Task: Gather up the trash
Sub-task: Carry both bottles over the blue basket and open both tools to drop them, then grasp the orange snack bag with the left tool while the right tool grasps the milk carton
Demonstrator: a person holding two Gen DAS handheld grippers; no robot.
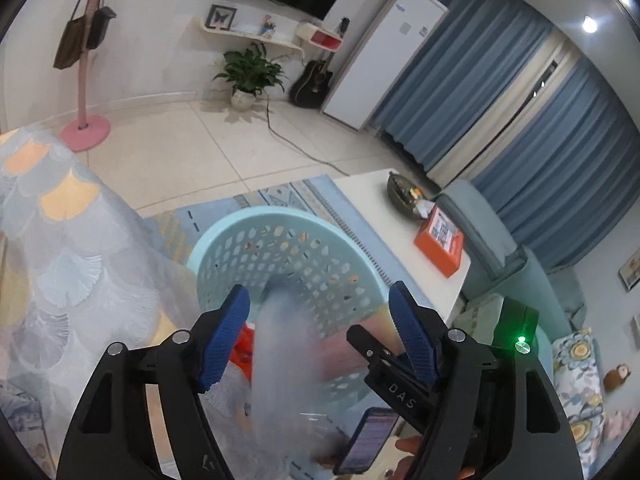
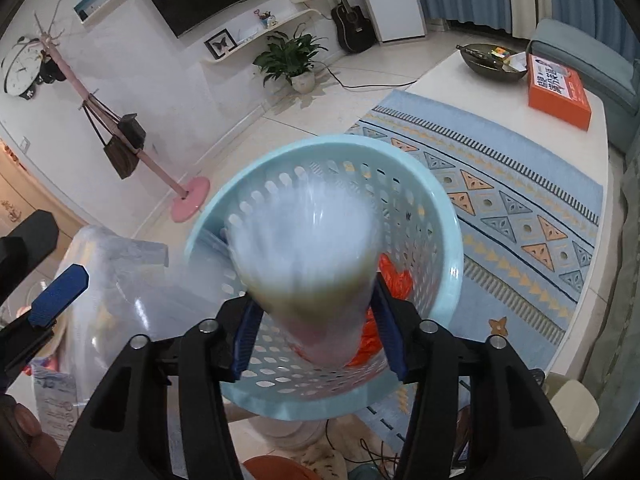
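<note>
Trash in hand is a clear plastic bottle, blurred, with a brownish residue band near its lower part.

Left wrist view: left gripper with its blue pads spread wide apart, nothing between them in contact. A smeared pale shape, likely the bottle, shows in the gap but touches neither pad as far as I can tell. Beyond the fingertips, the light blue basket stands on the rug, near the edge of the white table. Something orange shows beside the left pad. A phone sits low in frame.

Right wrist view: right gripper clamped on the bottle, pads pressing both sides of its lower part, bottle pointing out over the basket mouth. Orange trash already lies inside against the wall on the right.

Risks, judged:
- Bottle looks smooth and is held near one end; a quick swing could let it slide out early, onto the rug.
- Released too near the rim, it may bounce off the edge.
- Any residue liquid could spill if the cap is off; cap not visible.
- Basket is light; a knock from either gripper could tip it.
</note>
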